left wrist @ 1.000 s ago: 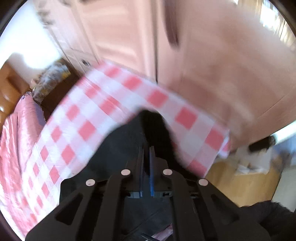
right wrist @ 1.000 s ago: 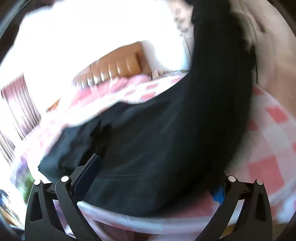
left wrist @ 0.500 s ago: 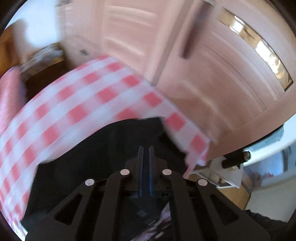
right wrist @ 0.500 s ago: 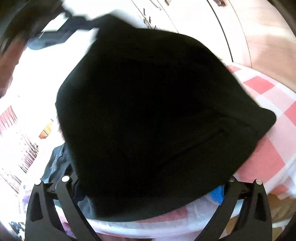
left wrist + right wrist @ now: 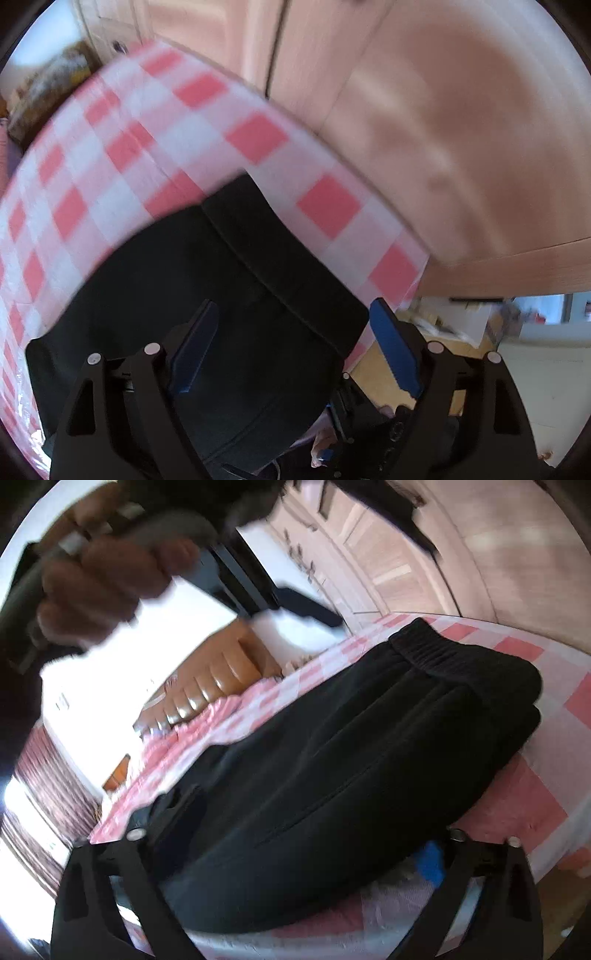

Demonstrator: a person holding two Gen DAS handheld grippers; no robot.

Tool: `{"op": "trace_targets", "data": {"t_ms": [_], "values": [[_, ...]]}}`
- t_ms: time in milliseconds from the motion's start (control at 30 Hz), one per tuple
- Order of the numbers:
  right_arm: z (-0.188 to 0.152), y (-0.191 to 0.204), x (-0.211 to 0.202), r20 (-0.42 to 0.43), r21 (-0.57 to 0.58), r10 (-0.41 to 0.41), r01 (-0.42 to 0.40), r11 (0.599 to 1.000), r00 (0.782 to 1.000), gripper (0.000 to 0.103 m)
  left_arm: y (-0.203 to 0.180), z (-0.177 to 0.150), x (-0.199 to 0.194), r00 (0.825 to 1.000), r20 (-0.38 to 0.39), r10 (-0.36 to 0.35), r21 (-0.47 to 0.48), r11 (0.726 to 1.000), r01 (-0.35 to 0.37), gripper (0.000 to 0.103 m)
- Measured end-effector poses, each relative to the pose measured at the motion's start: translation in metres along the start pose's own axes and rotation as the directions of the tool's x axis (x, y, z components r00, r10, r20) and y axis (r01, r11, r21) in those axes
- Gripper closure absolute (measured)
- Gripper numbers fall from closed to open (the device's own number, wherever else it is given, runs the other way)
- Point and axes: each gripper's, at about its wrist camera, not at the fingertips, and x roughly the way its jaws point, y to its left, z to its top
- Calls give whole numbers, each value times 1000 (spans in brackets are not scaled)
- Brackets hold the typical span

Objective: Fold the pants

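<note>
A: What do the black pants (image 5: 351, 768) lie on?
B: A pink-and-white checked cloth (image 5: 155, 122), folded in a thick stack, waistband toward the wooden wardrobe doors (image 5: 424, 110); a padded brown headboard (image 5: 218, 675) shows beyond them.

A: Anything unclear?
B: Both views are blurred, and the pants' near edge is cut off.

A: And the tools?
B: The left gripper (image 5: 295, 343) is spread wide above the pants, holding nothing. The right gripper (image 5: 310, 834) also gapes, empty, the stack between its fingers.

left gripper (image 5: 291, 343) wide over black pants (image 5: 221, 295)
</note>
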Motion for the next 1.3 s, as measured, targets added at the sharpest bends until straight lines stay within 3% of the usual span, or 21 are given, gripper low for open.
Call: {"op": "trace_targets", "data": {"t_ms": [67, 133, 200, 300, 433, 500, 533, 567, 633, 767, 867, 967, 1000, 1100, 1133, 1167, 1200, 1233, 1267, 1300], "values": [[1, -7, 3, -1, 17, -39, 39, 999, 999, 41, -16, 6, 19, 997, -69, 26, 45, 999, -23, 14], [2, -12, 1, -14, -6, -86, 86, 996, 996, 50, -44, 13, 35, 988, -120, 96, 115, 990, -82, 13], [4, -15, -2, -20, 1, -70, 70, 998, 997, 51, -67, 19, 44, 976, -145, 161, 171, 976, -135, 12], [13, -37, -13, -12, 148, 39, -37, 988, 999, 52, -95, 28, 45, 965, -129, 229, 228, 954, -196, 12], [21, -54, -19, -12, 293, 97, -89, 952, 995, 52, -106, 31, 40, 963, -115, 245, 249, 945, -211, 9], [21, -57, -20, -1, 328, 120, -113, 938, 993, 59, -101, 33, 44, 950, -139, 279, 245, 939, -240, 8], [19, -57, -21, 0, 314, 100, -95, 945, 995, 75, -97, 33, 48, 941, -154, 301, 239, 935, -260, 9], [16, -55, -21, 3, 275, 66, -64, 959, 998, 77, -95, 35, 52, 934, -164, 317, 234, 933, -275, 9], [13, -36, -24, 19, 91, -29, 27, 995, 999, 77, -86, 34, 57, 923, -194, 333, 216, 932, -291, 8], [14, 1, -25, 58, -150, -143, 150, 977, 988, 78, -81, 33, 58, 908, -222, 357, 214, 926, -311, 8], [14, 9, -22, 69, -204, -173, 183, 962, 983, 78, -89, 35, 63, 878, -224, 424, 241, 897, -371, 4], [14, 12, -23, 72, -220, -177, 188, 957, 982, 78, -89, 36, 85, 804, -262, 535, 304, 836, -457, 3], [14, 14, -24, 74, -229, -179, 191, 954, 981, 78, -86, 36, 95, 764, -274, 585, 328, 803, -497, 3], [18, 10, -21, 76, -241, -183, 196, 951, 980, 78, -68, 42, 108, 702, -298, 647, 317, 761, -566, 3], [18, 10, -21, 75, -240, -181, 194, 951, 981, 78, -59, 43, 111, 682, -301, 666, 310, 745, -590, 6], [18, 9, -21, 72, -238, -180, 192, 952, 981, 78, -53, 43, 114, 665, -307, 681, 316, 732, -603, 20], [19, 8, -20, 57, -232, -172, 181, 956, 983, 78, -47, 41, 115, 679, -316, 662, 314, 749, -584, 28], [19, 6, -17, 41, -218, -170, 175, 960, 985, 77, -45, 39, 113, 698, -303, 648, 316, 760, -568, 54], [20, 1, -15, 18, -193, -165, 166, 967, 986, 76, -45, 38, 109, 711, -286, 642, 319, 764, -561, 67], [20, -5, -14, -5, -155, -157, 154, 976, 988, 73, -45, 39, 97, 737, -256, 626, 313, 775, -550, 72]]}}
